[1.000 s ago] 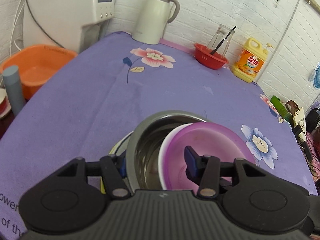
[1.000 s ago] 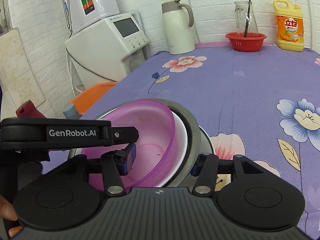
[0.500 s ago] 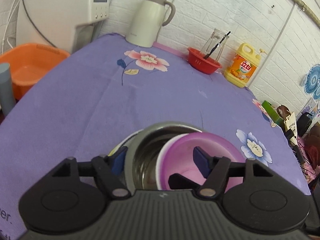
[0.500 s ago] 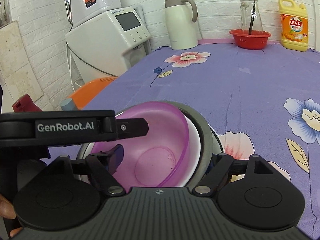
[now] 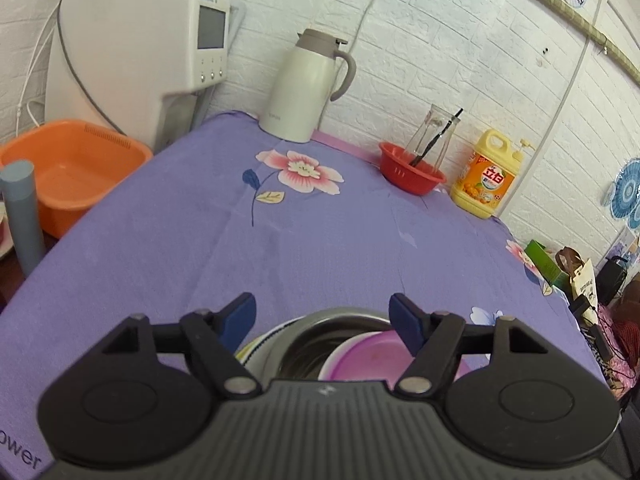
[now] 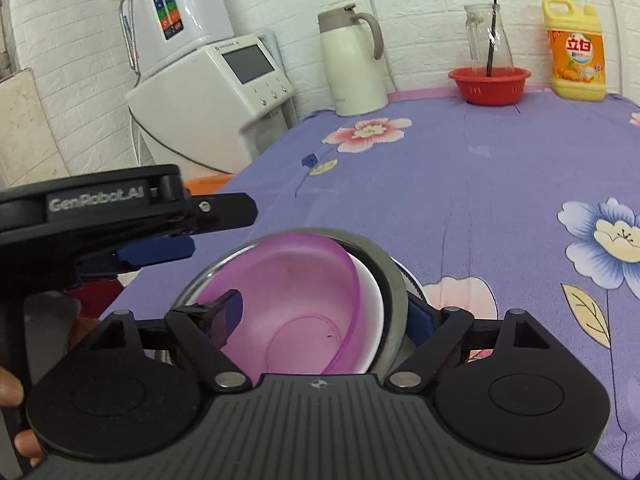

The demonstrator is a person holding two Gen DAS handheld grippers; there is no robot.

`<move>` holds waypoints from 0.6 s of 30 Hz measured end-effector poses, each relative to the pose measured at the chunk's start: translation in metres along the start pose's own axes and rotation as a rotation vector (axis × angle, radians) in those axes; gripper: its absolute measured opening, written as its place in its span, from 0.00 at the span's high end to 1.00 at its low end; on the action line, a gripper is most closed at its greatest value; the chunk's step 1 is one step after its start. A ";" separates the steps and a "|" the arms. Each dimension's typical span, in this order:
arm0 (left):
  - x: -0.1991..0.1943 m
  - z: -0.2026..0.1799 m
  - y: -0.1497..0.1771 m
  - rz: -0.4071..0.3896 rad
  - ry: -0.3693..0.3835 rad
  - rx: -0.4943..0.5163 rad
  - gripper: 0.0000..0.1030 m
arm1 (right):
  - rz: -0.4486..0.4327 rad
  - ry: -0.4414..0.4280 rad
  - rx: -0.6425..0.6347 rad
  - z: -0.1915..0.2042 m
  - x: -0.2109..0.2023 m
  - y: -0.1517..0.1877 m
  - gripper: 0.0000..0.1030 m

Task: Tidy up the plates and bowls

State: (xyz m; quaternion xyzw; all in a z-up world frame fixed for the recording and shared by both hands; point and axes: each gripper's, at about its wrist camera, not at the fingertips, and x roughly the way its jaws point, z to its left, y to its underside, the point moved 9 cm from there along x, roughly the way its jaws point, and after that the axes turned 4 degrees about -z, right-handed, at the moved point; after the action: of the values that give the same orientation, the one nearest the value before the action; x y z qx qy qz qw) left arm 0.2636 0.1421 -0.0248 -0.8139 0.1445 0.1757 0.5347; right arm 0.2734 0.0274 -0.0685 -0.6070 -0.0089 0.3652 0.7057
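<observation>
Standing spread apart, the jaws of the left gripper have just been opening and grasp nothing; its blue pads hang above the near rim of the bowl stack without touching it. The right gripper is released too, its jaws having just widened to their fullest, one pad inside the purple bowl and the other outside the steel bowl, neither pressing.

The purple bowl sits tilted in a white bowl, both nested inside the steel bowl, which rests on a plate at the near edge of the tabletop.

The tabletop wears a purple cloth printed with flowers. Along its far edge, against a white brick wall, stand a cream thermos jug, a red basket holding a glass jar, and a yellow detergent bottle. To the left are a white water dispenser and an orange basin.

Both grippers point forward and somewhat downward. In the right wrist view the left gripper reaches in from the left, a person's fingers wrapped on its handle.
</observation>
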 end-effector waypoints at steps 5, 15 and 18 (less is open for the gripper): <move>-0.009 -0.003 -0.002 -0.017 -0.012 0.021 0.30 | -0.062 0.036 0.041 -0.020 -0.016 -0.012 0.00; -0.042 -0.033 0.028 -0.007 0.000 0.089 0.27 | -0.135 0.160 0.102 -0.061 -0.077 0.004 0.00; -0.060 -0.049 0.047 -0.005 0.021 0.135 0.27 | -0.146 0.181 0.111 -0.064 -0.097 0.021 0.00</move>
State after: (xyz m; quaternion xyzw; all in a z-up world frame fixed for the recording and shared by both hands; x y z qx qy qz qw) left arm 0.1959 0.0821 -0.0190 -0.7780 0.1598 0.1558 0.5873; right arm 0.2209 -0.0786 -0.0615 -0.5954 0.0308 0.2564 0.7608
